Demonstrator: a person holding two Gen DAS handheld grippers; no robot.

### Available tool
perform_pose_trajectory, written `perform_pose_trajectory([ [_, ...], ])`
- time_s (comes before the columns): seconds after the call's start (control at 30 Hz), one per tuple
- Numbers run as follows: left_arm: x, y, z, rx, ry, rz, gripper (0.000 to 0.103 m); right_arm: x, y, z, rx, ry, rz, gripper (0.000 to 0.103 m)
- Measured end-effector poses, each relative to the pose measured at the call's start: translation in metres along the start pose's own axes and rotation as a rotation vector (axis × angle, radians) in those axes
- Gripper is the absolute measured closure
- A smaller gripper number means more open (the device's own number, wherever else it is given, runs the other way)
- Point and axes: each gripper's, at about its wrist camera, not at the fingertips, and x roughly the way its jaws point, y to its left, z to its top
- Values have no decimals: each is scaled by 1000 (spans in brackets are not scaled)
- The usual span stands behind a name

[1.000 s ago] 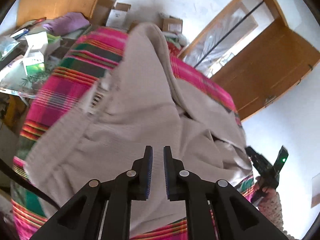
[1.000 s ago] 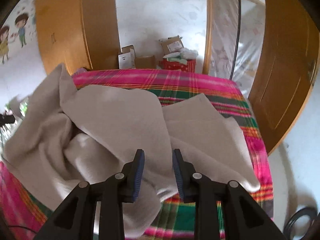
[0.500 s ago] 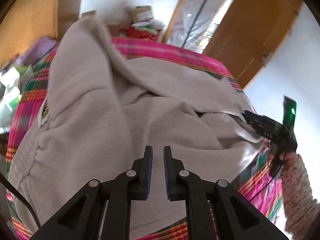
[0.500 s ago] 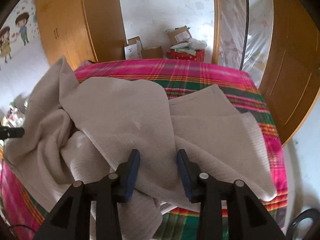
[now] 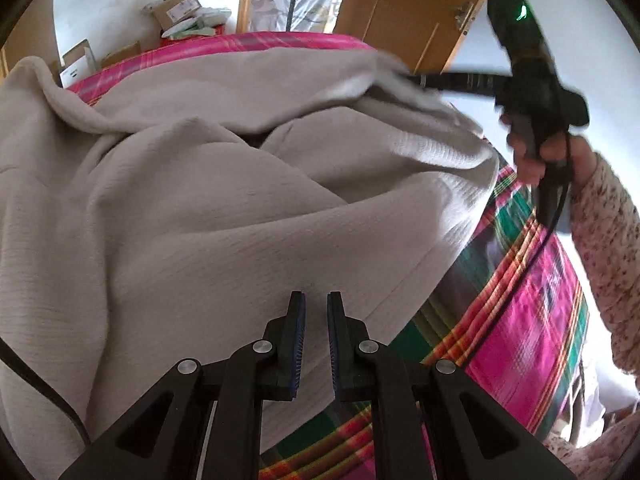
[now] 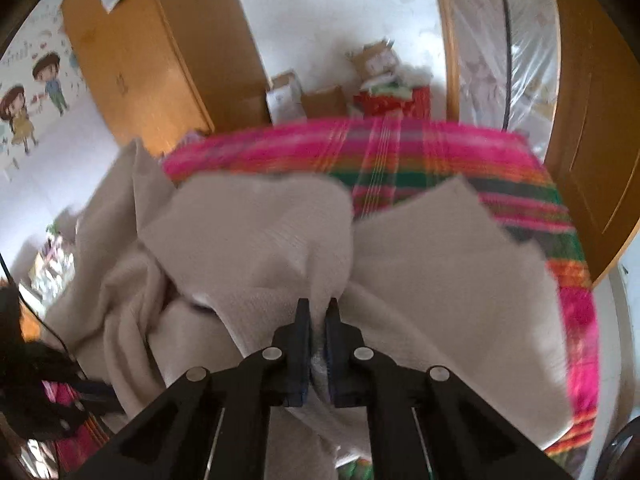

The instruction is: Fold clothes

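Bed: plaid cover (image 6: 420, 152), pink, green, orange.
Far wall: cardboard boxes (image 6: 320, 98) beside a red box (image 6: 394, 104).
Left: wooden wardrobe (image 6: 136, 64), cartoon children mural (image 6: 24, 108).
Right: wooden door (image 5: 404, 8).

Hidden, cropped and smeared parts of the bed scene

The beige garment (image 5: 208, 216) covers most of the plaid bedspread (image 5: 532, 320), so the fabric's underside and its full outline stay out of sight, and its left side runs off the left wrist view's edge. In that view the tips of the right gripper (image 5: 416, 80) sink into a blurred fold (whether they pinch it cannot be told there). The person's hand (image 5: 536, 152) is smeared, and the patterned sleeve (image 5: 608, 248) is cut by the frame. In the right wrist view the far bedspread stripes (image 6: 380, 148) and the cardboard boxes (image 6: 316, 96) are motion-blurred; printing on the boxes is unreadable. The left gripper (image 6: 44, 380) shows only as a dark, cropped shape.
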Motion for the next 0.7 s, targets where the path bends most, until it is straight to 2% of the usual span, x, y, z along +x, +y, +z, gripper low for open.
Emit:
perform_pose_trajectory([
  [0.17,2,1,2,4,-7,-19,92,3,-16,37,21,-78,-117,97],
  [0.33,1,7,2,6,-7,-39,92,23,-20,71,-10,-111,-173,97],
  [0.5,5,12,6,-2,-7,-50,92,55,-20,104,-78,-120,-252,97],
  [0.7,8,11,3,-5,-11,-71,92,96,-20,133,-122,-94,-287,96],
])
